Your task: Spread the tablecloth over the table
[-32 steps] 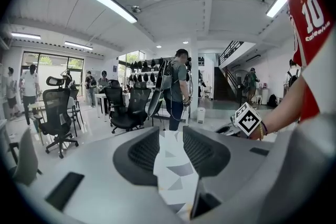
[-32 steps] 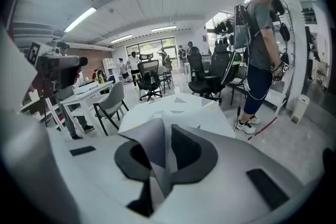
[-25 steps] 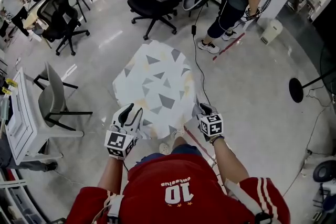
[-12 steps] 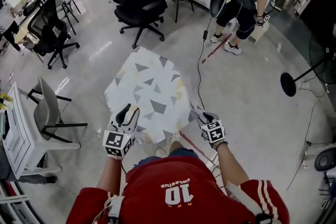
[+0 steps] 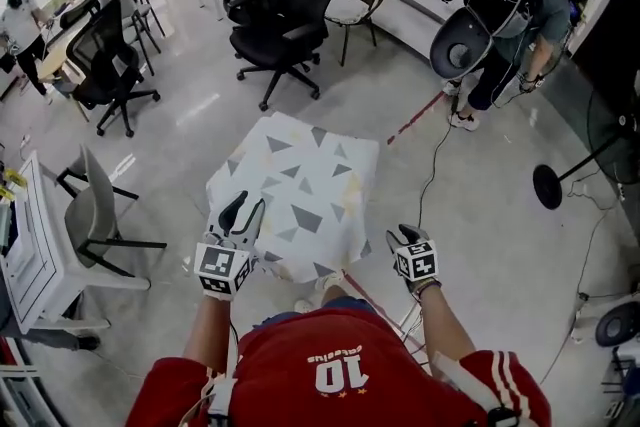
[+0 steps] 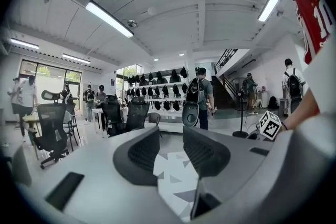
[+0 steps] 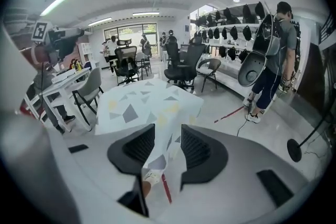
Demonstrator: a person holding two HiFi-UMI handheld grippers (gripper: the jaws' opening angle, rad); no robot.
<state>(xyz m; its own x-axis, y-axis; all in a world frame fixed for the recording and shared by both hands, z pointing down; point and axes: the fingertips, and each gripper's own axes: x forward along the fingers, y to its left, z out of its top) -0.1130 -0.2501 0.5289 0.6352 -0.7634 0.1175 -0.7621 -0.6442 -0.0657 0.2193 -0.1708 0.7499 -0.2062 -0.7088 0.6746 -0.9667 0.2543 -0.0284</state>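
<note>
The tablecloth (image 5: 300,190) is white with grey triangles and a few pale yellow ones. It lies draped over the surface and hides it, its edges hanging down on the sides I can see.

My left gripper (image 5: 243,207) hangs over the tablecloth's near-left edge, pointing roughly level across it. Its jaws stand apart, released. In the left gripper view the patterned cloth shows in the gap between them, with neither pad pressing on it.

My right gripper (image 5: 402,235) is off the tablecloth's near-right corner, clear of the fabric and tilted downward. Its jaws have just been opening and now stand wide — nothing is clamped between them. In the right gripper view the tablecloth's hanging corner shows through the gap, ahead of the pads, with my shoe (image 7: 151,176) on the floor below it.

Beyond the tablecloth's far side stand black office chairs (image 5: 285,10). Further off, toward its far right, a person (image 5: 510,25) stands carrying a rig. A red line (image 5: 413,120) runs along the floor off the tablecloth's far-right corner, and a grey chair (image 5: 95,205) sits to the tablecloth's left.
</note>
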